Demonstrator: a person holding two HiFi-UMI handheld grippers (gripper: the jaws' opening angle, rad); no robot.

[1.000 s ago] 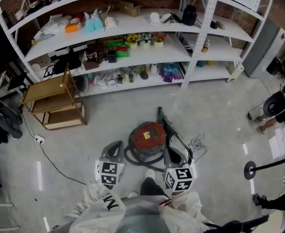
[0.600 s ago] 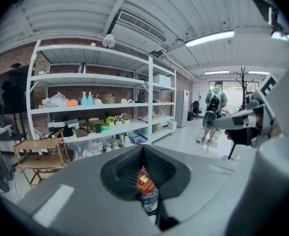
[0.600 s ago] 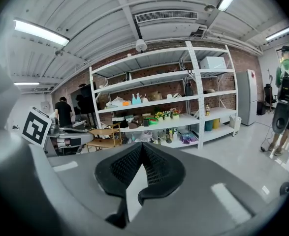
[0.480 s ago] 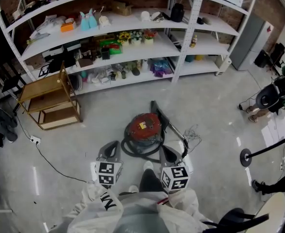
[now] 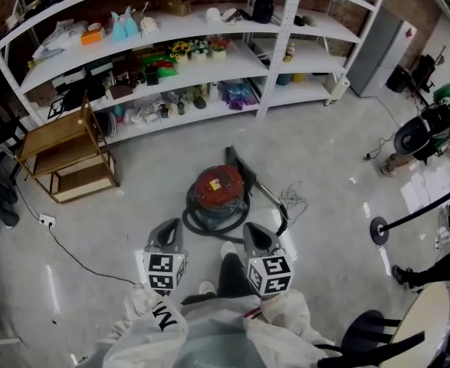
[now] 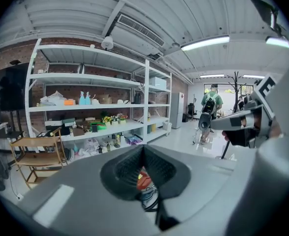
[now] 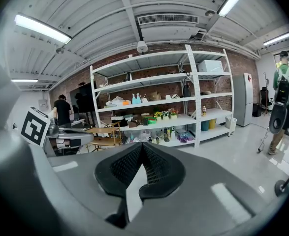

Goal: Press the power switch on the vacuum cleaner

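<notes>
The red canister vacuum cleaner sits on the concrete floor, its dark hose coiled round its near side and its wand lying to the right. My left gripper hangs just short of the hose, to its left, and is shut. My right gripper hangs beside the wand's near end, also shut. Neither touches the vacuum. In the left gripper view a patch of the red vacuum cleaner shows through the gap below the closed tips of the left gripper. The right gripper points at the shelves.
A long white shelving unit full of small items runs along the back. A wooden step shelf stands at the left, with a cable trailing over the floor. A person with a backpack, a stand base and a chair are at the right.
The head view has swung, so the vacuum and shelves now sit further left and higher in the picture. Both grippers stay shut and low before the body, slightly nearer the vacuum.
</notes>
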